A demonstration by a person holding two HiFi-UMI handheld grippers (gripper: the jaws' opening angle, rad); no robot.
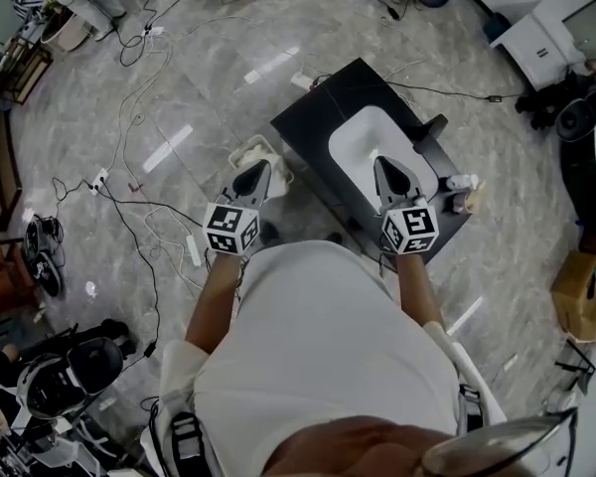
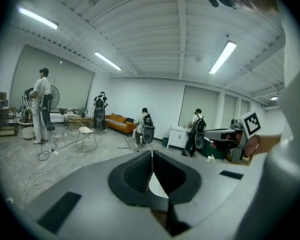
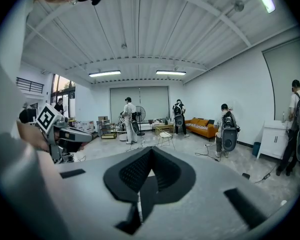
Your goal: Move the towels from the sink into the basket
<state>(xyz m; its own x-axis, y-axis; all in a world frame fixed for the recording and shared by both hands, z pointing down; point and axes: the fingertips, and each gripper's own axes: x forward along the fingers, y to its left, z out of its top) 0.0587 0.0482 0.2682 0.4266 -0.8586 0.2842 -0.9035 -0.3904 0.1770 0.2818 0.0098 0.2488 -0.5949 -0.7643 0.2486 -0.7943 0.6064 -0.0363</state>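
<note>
Both grippers are just hanging in front of the person here, not working on anything. The left gripper [image 1: 256, 174] is off to the left of the sink [image 1: 363, 137], over the basket [image 1: 246, 152] on the floor beside the black cabinet [image 1: 313, 117]. Its jaws are clenched with nothing in them, going by its own view [image 2: 151, 154]. The right gripper [image 1: 385, 167] sits at the near edge of the sink, also clamped together and empty [image 3: 151, 151].

Both gripper views look out across the room rather than down, so my guess is this is a rest pose, either before the first grab or after the last drop.

As for towels, I honestly can't pick one out. The basin reads plain white, and the left gripper hides most of the basket.
</note>
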